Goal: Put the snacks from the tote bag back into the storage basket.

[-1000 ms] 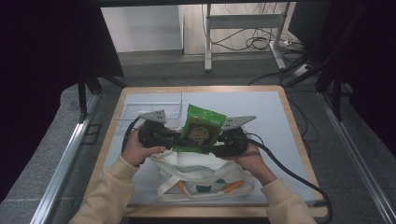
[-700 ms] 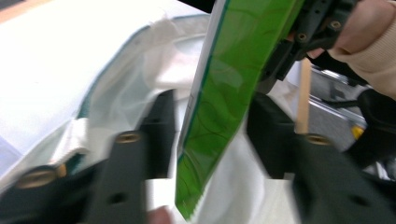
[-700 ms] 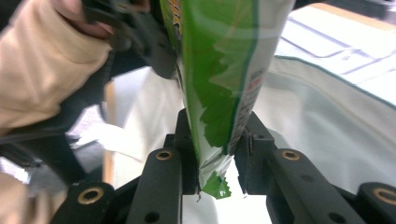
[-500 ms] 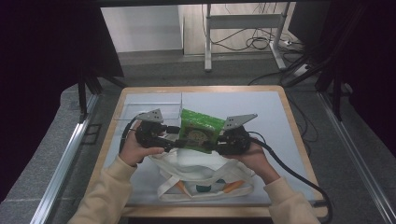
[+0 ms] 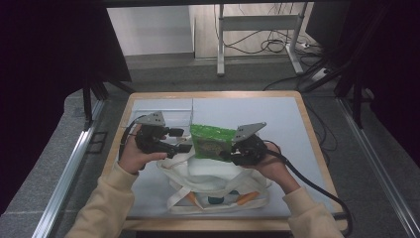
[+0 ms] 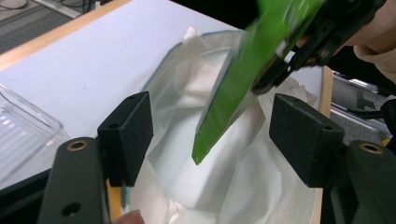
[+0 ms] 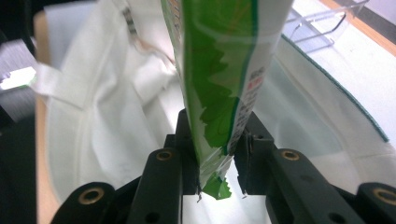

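High view shows your right gripper (image 5: 229, 154) clamped on the edge of the green snack packet (image 5: 212, 141), holding it above the open mouth of the white tote bag (image 5: 213, 181) that lies on the table (image 5: 277, 114), while your left gripper (image 5: 187, 148) sits just beside the packet's other side with its jaws apart and nothing between them. A clear plastic tray (image 5: 171, 109) stands just behind your left gripper, and orange and teal printing shows on the bag's near side.
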{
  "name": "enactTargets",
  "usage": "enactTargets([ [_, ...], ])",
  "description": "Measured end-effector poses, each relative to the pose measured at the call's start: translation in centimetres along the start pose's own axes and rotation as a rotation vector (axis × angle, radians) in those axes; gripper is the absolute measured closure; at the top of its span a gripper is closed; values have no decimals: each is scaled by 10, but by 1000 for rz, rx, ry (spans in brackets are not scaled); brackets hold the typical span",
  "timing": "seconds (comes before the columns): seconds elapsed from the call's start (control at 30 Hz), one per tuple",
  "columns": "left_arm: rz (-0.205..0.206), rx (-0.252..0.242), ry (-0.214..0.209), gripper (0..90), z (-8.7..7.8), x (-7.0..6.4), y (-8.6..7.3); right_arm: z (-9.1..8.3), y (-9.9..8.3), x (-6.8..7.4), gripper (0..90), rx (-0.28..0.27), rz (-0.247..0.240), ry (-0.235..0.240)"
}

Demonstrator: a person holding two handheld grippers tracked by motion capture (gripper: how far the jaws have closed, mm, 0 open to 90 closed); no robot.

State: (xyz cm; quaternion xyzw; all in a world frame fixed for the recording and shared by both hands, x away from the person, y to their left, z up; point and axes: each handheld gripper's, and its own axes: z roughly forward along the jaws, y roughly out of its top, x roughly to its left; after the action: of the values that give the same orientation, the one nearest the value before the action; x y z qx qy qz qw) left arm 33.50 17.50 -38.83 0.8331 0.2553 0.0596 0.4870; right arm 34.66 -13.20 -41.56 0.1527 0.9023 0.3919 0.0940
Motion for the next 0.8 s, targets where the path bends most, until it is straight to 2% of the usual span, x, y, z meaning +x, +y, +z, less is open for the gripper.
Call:
enactTargets([
  [0.07, 11, -2, 8, 299, -4, 0, 6, 2, 3, 0, 721, 32, -20, -6],
  [0.37, 47, 44, -11, 294, -7, 4, 21, 8, 8, 0, 720, 80, -61, 14],
  [0.57, 90, 103, -38, 290, -3, 3, 27, 14, 10, 3, 720, 119, -96, 28],
  [0.73, 124, 191, -73, 306, 9, 2, 30, 18, 10, 2, 720, 145, -110, 39],
  [0.8, 129, 220, -71, 321, 15, 1, 29, 18, 11, 1, 720, 149, -111, 44],
])
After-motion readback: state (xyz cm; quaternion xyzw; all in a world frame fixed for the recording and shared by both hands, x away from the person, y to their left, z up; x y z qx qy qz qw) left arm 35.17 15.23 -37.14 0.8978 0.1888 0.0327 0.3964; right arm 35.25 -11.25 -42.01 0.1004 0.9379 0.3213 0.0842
